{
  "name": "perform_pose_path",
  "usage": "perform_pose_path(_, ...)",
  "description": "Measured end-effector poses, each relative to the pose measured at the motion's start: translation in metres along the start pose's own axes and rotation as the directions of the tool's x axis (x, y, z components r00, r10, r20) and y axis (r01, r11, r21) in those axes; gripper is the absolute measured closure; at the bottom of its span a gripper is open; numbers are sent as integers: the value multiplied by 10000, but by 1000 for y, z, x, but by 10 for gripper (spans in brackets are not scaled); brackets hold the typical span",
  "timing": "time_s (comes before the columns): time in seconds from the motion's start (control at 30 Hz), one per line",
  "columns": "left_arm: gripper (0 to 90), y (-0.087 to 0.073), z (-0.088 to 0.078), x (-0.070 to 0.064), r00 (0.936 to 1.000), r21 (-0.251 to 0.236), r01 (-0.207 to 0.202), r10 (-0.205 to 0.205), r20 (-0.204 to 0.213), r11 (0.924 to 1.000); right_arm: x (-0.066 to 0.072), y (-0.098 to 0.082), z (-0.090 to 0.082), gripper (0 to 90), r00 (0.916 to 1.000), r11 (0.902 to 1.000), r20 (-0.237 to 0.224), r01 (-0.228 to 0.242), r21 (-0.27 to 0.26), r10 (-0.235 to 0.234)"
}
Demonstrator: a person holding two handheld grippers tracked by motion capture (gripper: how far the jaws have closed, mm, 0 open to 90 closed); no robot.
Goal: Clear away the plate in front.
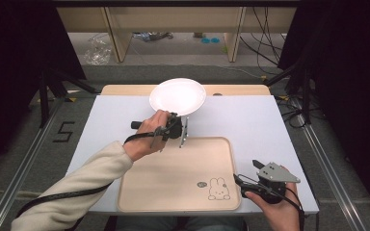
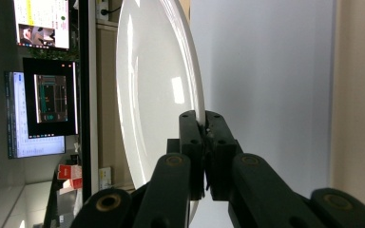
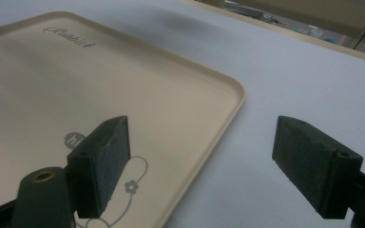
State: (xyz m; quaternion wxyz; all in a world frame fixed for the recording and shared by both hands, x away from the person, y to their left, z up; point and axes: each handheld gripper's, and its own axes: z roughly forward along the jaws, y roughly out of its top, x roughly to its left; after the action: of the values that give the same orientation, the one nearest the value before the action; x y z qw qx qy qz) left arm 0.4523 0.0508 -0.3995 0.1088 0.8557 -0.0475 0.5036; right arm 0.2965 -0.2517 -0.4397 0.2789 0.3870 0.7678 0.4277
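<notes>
A round white plate (image 1: 178, 96) hovers above the far middle of the table, gripped at its near rim by my left gripper (image 1: 179, 119), which is turned on its side. In the left gripper view the plate (image 2: 152, 95) stands edge-on and both jaws are clamped on its rim, the left gripper (image 2: 204, 128) shut. A beige tray (image 1: 164, 183) with a rabbit drawing lies at the near middle. My right gripper (image 1: 248, 173) rests at the tray's right edge. Its jaws stand wide apart in the right gripper view, the right gripper (image 3: 202, 161) open over the tray (image 3: 52, 80) corner.
The table has a pale grey top (image 1: 255, 120) with a wooden strip along its far edge. Metal rails run down both sides on the floor. Wooden furniture legs and cables lie beyond the table. Monitors (image 2: 40, 104) appear behind the plate in the left gripper view.
</notes>
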Motion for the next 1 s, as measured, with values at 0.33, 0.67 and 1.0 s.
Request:
perform_pose_path(0.33,873,0,-9,2,10000,-116,-38,37,-79,9999,0,0,0,212,10000,10000,10,11,-6,-11)
perform_pose_path(0.67,873,0,-18,1,9998,-221,-133,131,-135,9997,0,0,0,212,10000,10000,15,13,-3,-13)
perform_pose_path(1.0,873,1,-28,1,9994,-366,-229,220,-269,9991,0,0,0,212,10000,10000,27,12,1,-12)
